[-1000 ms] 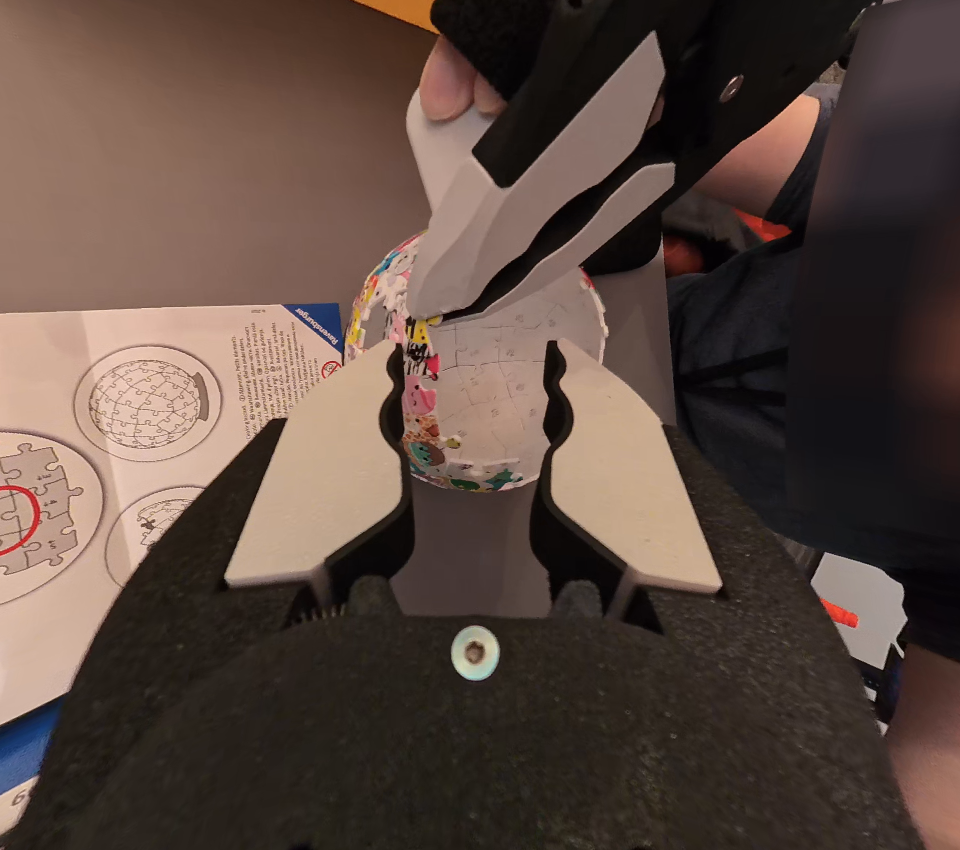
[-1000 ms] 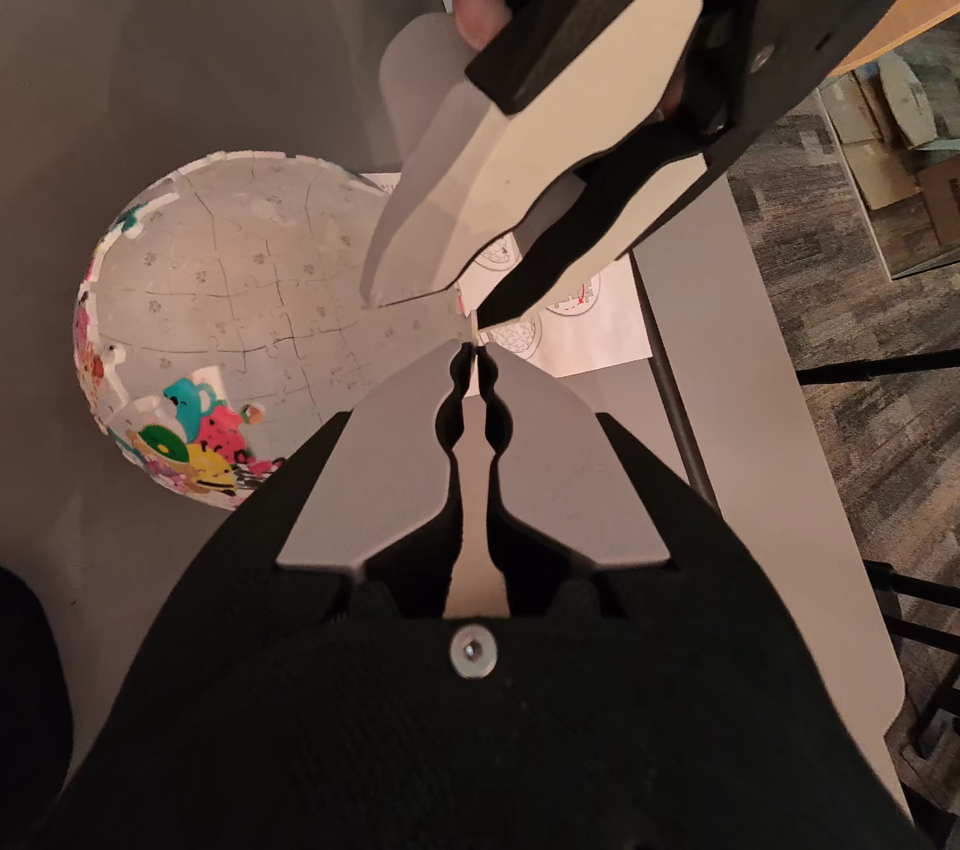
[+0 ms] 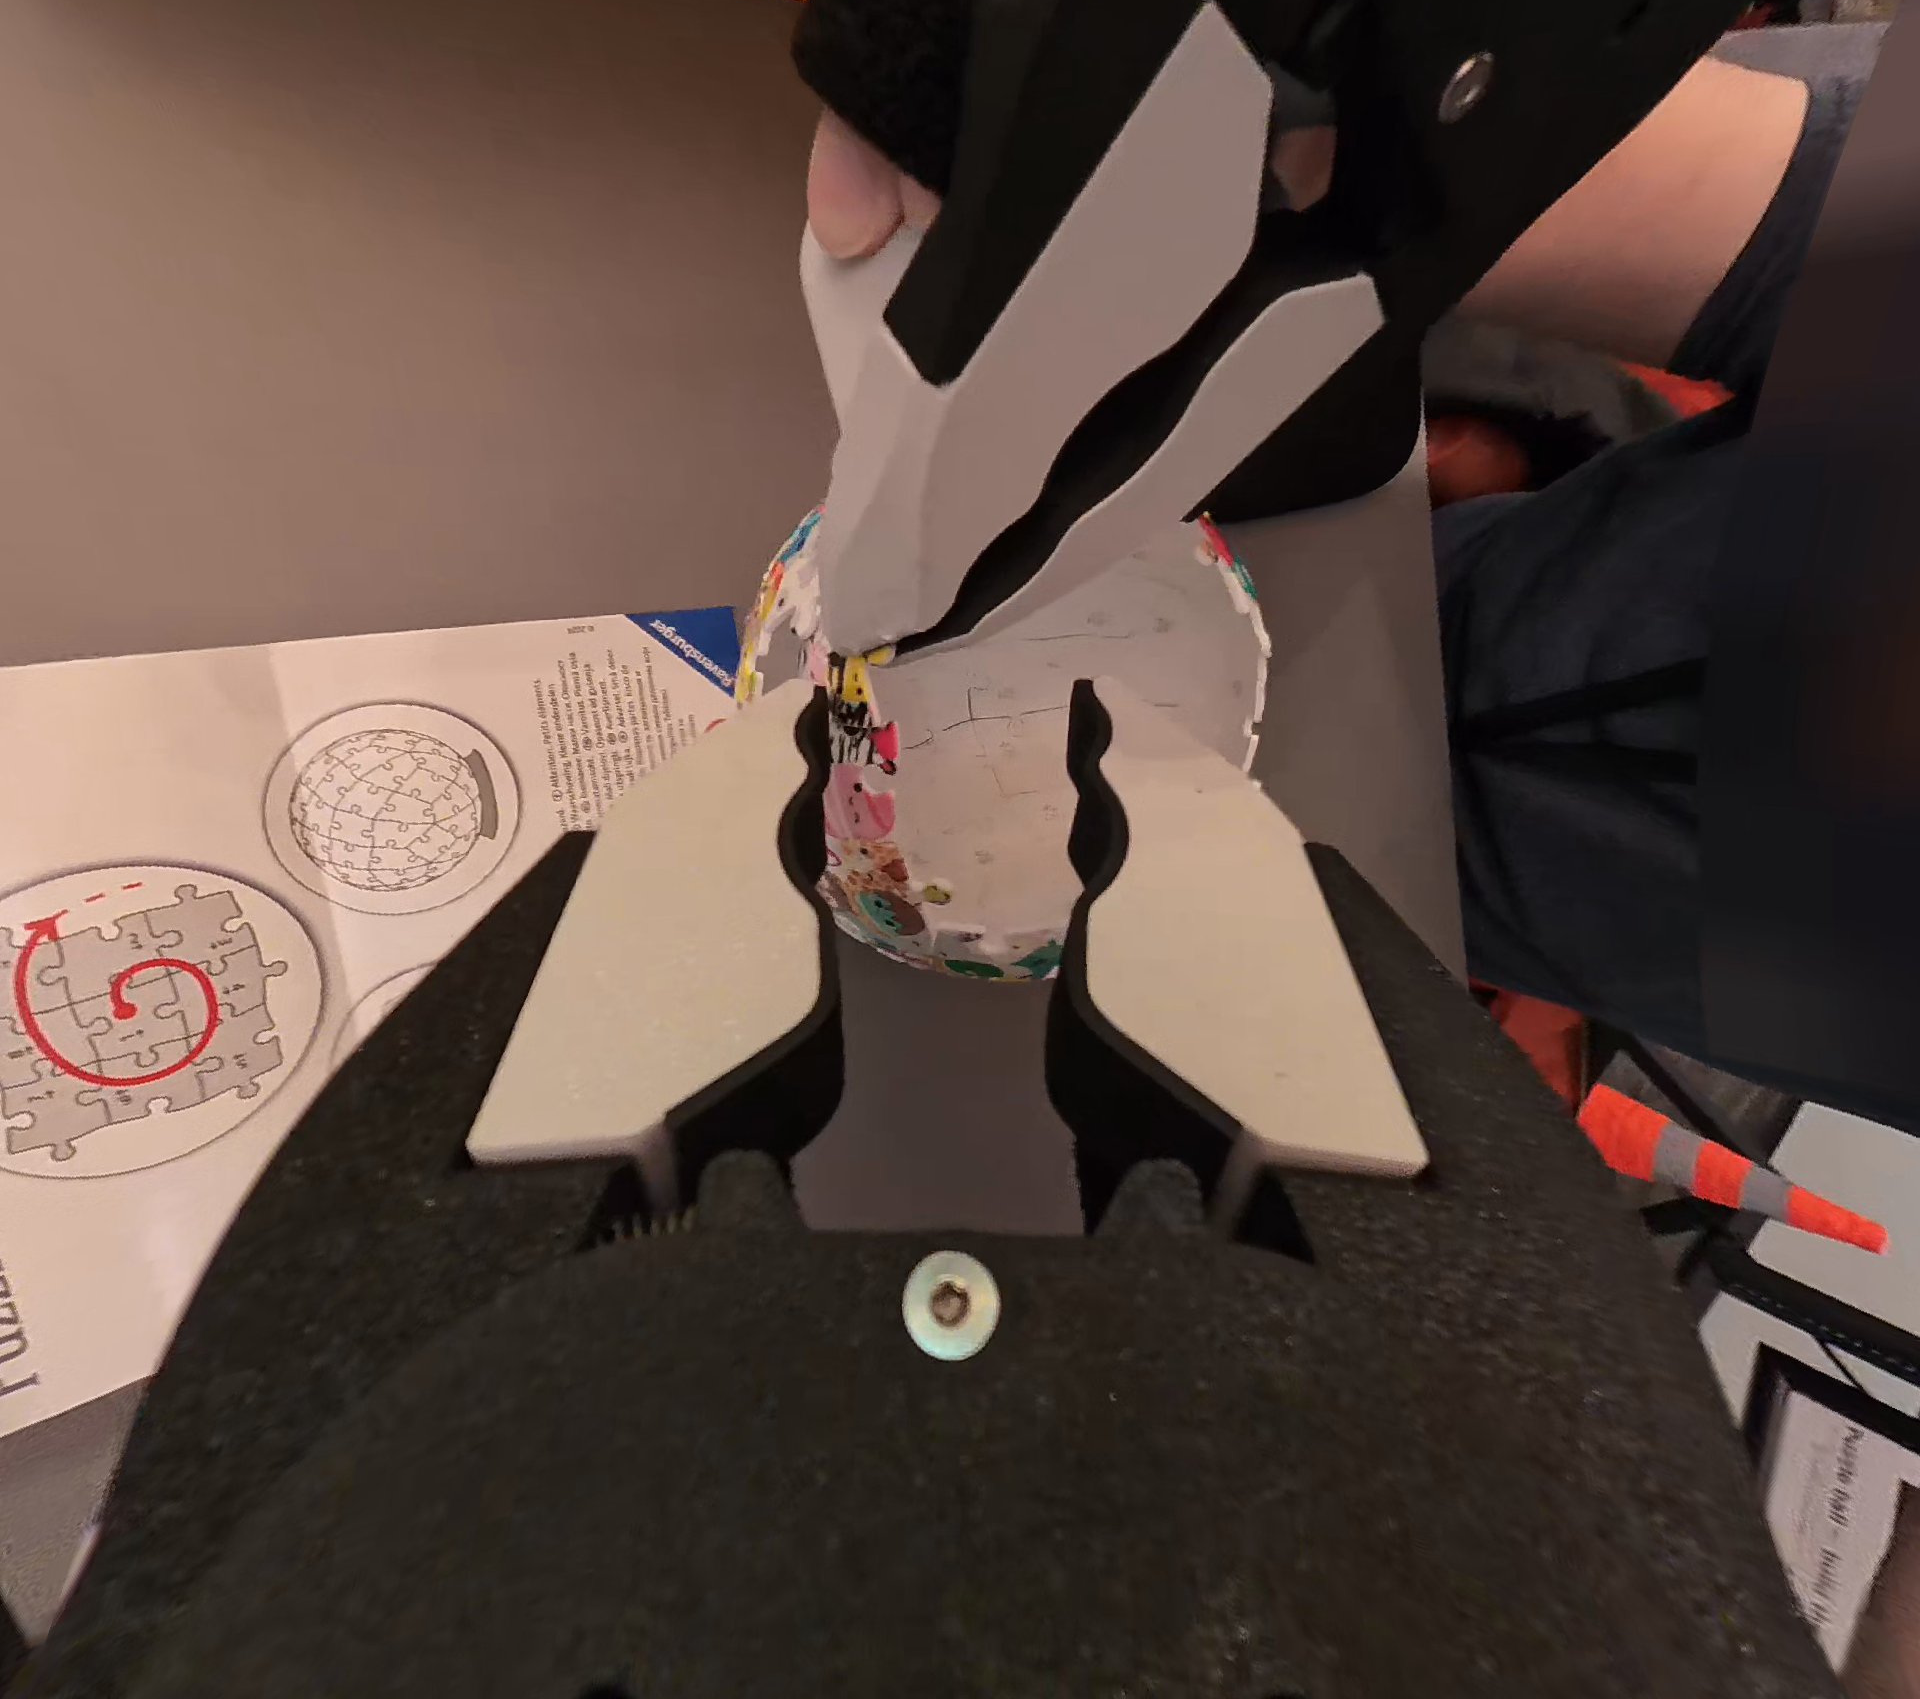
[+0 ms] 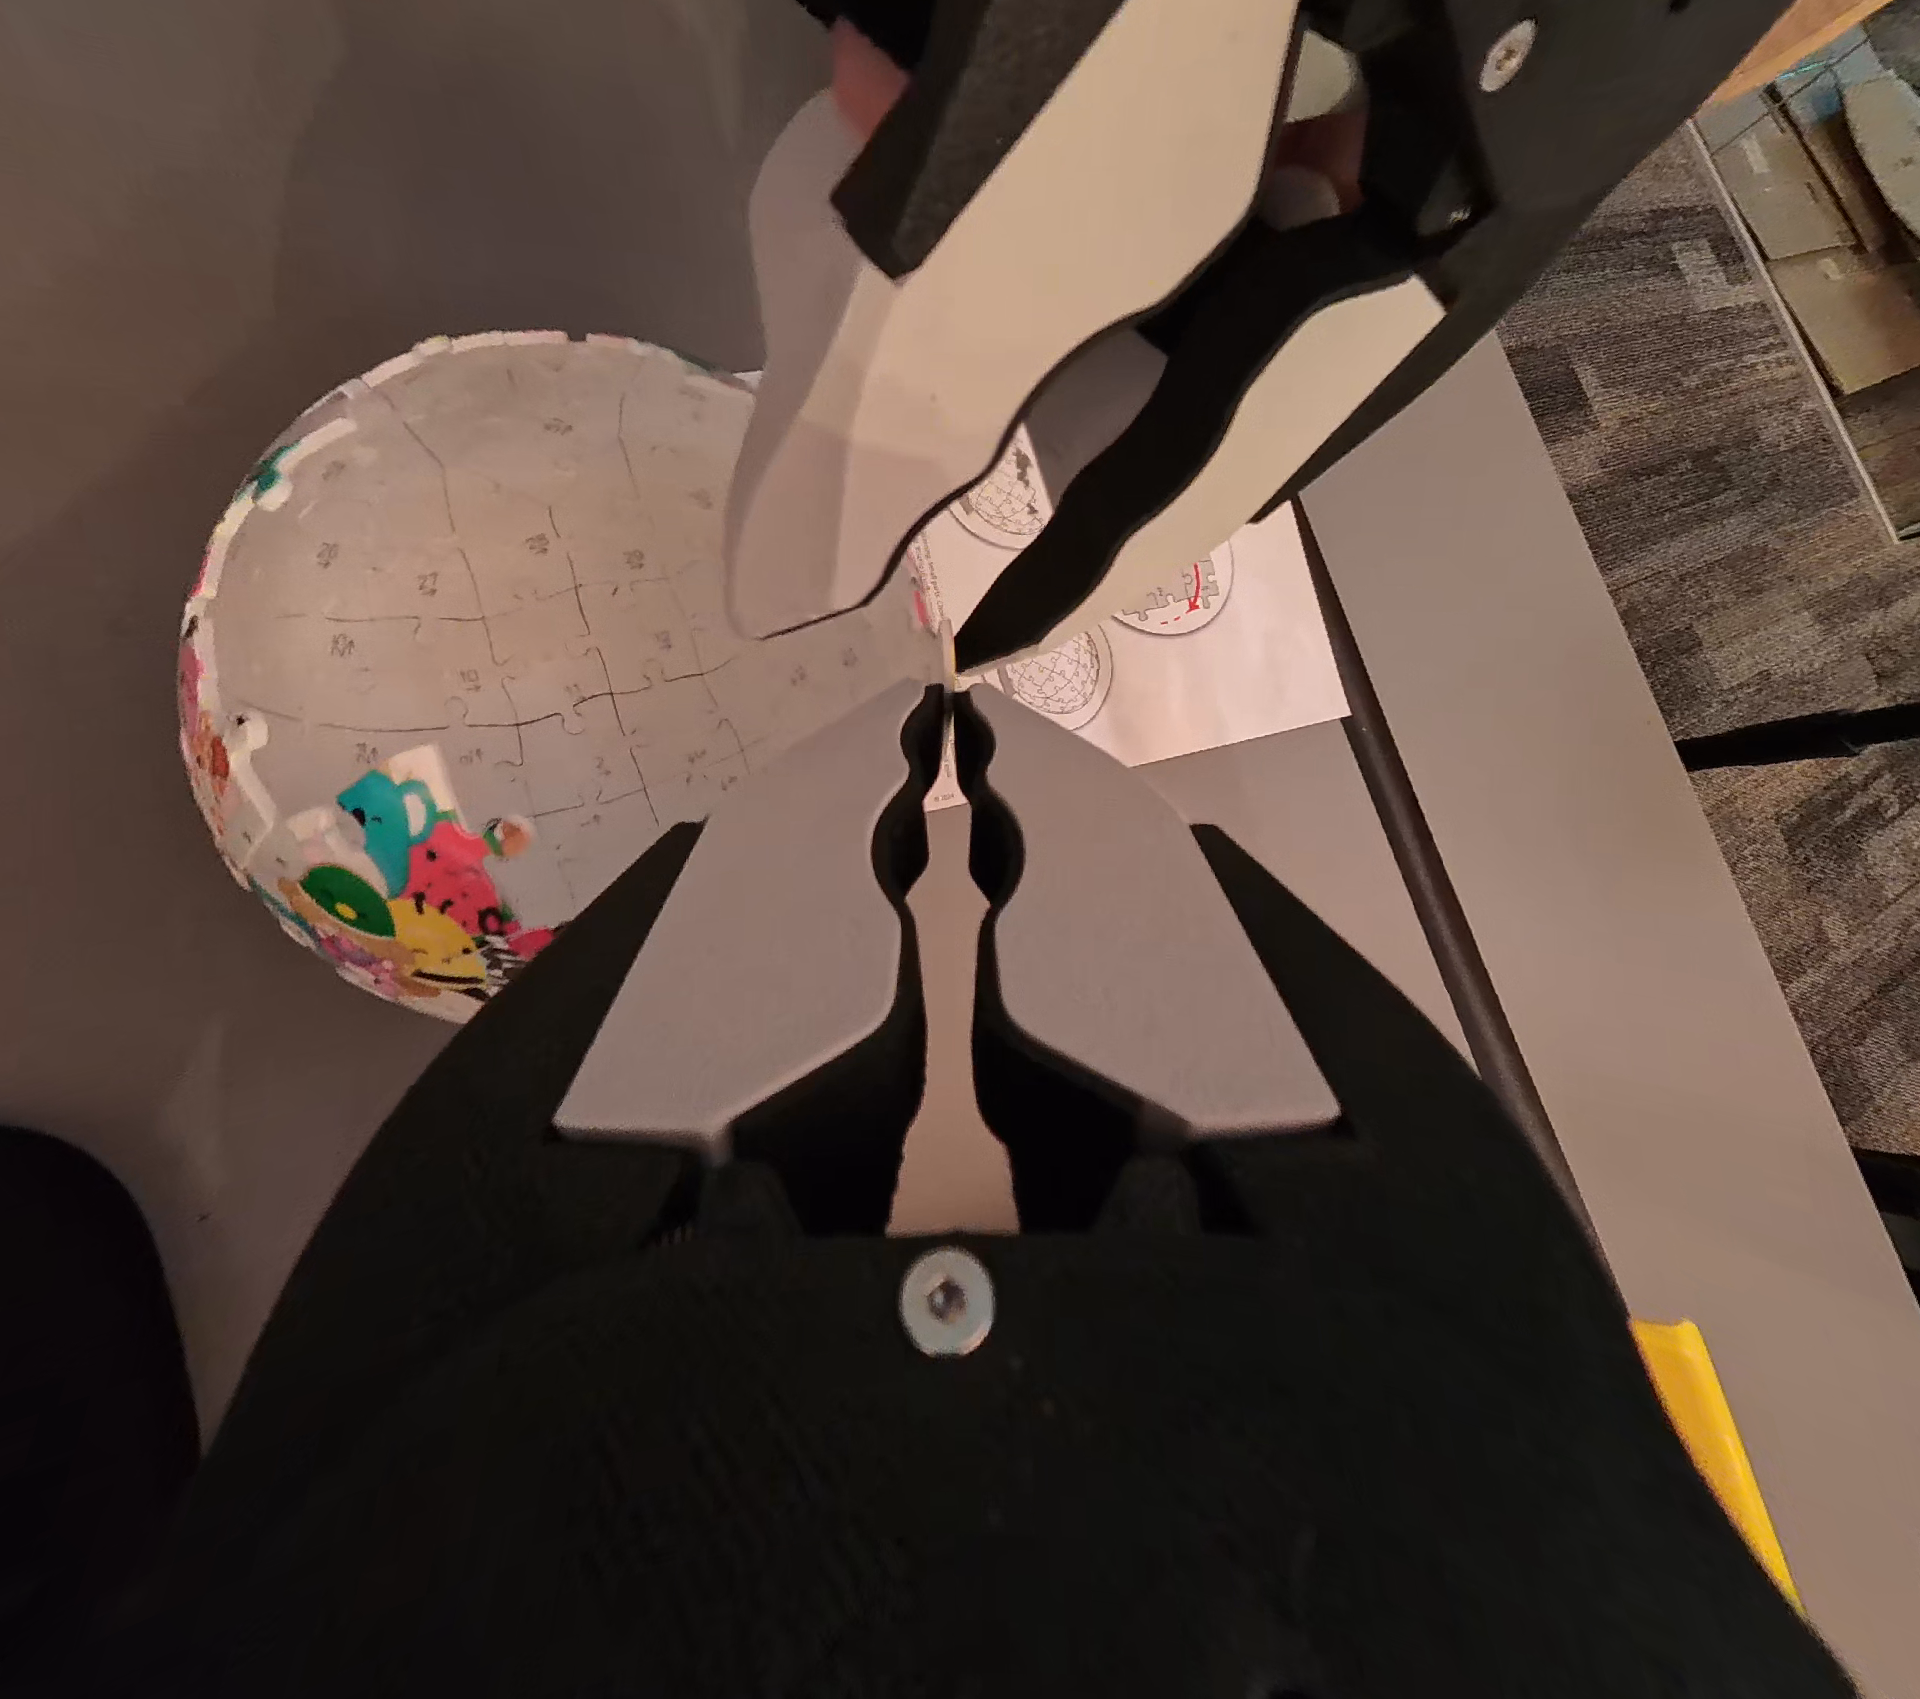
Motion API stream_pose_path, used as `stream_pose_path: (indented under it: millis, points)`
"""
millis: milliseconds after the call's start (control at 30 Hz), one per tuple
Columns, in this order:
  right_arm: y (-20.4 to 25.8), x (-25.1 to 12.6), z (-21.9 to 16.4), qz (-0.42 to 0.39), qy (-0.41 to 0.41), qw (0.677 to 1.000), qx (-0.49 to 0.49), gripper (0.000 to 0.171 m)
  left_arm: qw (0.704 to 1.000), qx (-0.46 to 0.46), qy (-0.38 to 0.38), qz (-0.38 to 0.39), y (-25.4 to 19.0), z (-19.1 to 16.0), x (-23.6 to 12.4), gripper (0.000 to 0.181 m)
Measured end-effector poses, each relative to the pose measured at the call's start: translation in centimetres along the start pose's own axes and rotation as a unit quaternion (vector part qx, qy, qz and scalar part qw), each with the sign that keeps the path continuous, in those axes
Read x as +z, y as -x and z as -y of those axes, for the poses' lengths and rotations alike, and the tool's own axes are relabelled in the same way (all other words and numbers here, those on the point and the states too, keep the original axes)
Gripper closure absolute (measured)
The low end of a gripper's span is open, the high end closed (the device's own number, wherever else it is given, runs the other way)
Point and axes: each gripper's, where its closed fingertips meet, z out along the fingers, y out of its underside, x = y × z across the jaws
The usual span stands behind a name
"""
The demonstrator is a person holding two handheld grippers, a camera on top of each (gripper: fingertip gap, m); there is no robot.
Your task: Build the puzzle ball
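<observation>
The right gripper (image 4: 948,699) is clenching its jaws on a thin white edge at the rim of the puzzle ball (image 4: 468,610), a half-built hollow shell of curved white plastic pieces with bright cartoon prints on the outside. Whether that edge belongs to a loose piece being pressed in or to one already seated cannot be told. In the left wrist view the pinch is landing on the coloured rim at the shell's upper left, which suggests the work is going on along the open border.

The left gripper (image 3: 945,704) is standing released, its jaws wide apart and straddling the shell wall: in the right wrist view one finger is reaching over the white inner face while the other is sitting outside the rim. It is probably hovering there to brace the light, round shell, which would likely roll or tip under a one-sided push.

The puzzle ball is resting on the dark grey table (image 3: 364,299) with its opening tilted toward the right gripper's camera, so the printed backs of its pieces are showing. As a bowl it is holding nothing that can be seen; no loose pieces are lying inside.

A white paper instruction leaflet (image 3: 364,766) with round puzzle diagrams is lying flat just beside the ball, probably kept there for reference.
</observation>
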Motion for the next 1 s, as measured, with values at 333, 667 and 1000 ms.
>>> stream_pose_path:
  millis: [333,667,1000]
  points:
    - [-0.03,0.03,-0.02,-0.003,0.001,1.0,-0.001,0.168,0.998,-0.058,0.02,-0.027,0.09,0.25,0.2,0.134]
    - [-0.16,0.12,-0.02,-0.013,0.002,1.0,0.01,0.168,0.997,-0.071,0.031,-0.013,0.23,-0.17,-0.13,0.135]
    - [-0.36,0.22,-0.08,-0.029,0.011,0.999,0.028,0.168,0.998,-0.058,0.025,0.0,0.16,-0.29,-0.05,0.133]
